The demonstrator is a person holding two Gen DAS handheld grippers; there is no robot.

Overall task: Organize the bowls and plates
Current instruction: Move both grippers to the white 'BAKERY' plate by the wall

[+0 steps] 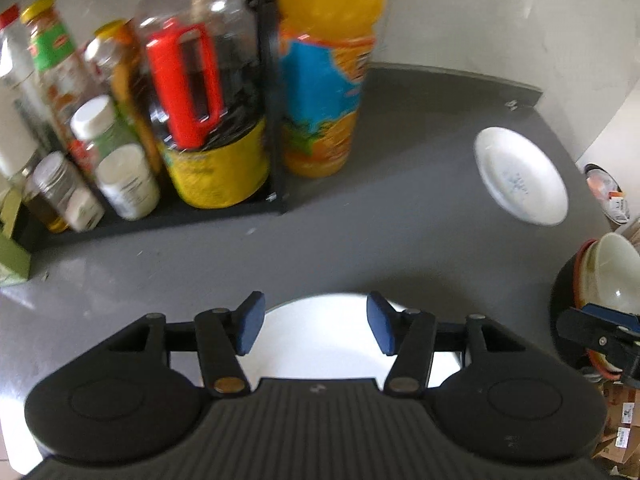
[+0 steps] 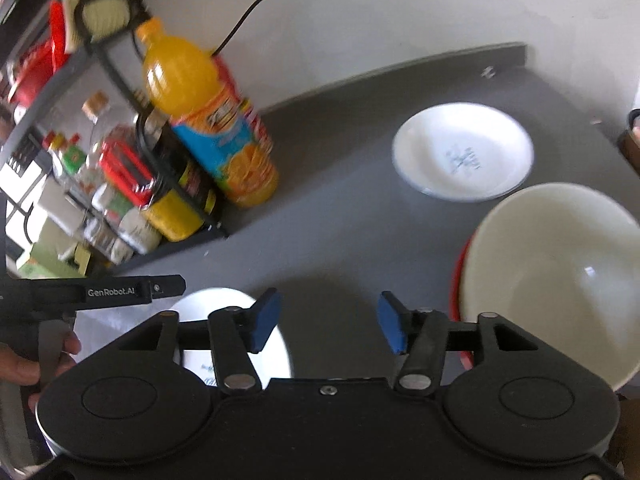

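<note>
Since both grippers, left gripper [image 1: 312,322] & right gripper [image 2: 328,322], hang released w/ nothing held, near plate [image 1: 320,336] could get clipped off the surface [image 1: 360,240] edge.

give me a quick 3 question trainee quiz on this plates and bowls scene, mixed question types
1. True or false: the left gripper is shut on a plate.
2. Multiple choice: the orange juice bottle stands A) inside the black rack, B) on the counter just outside the rack, C) in the cream bowl.
3. Fill in: the far white plate lies flat on the grey ____.

Key
1. False: it is open, above the near white plate.
2. B
3. counter
</note>
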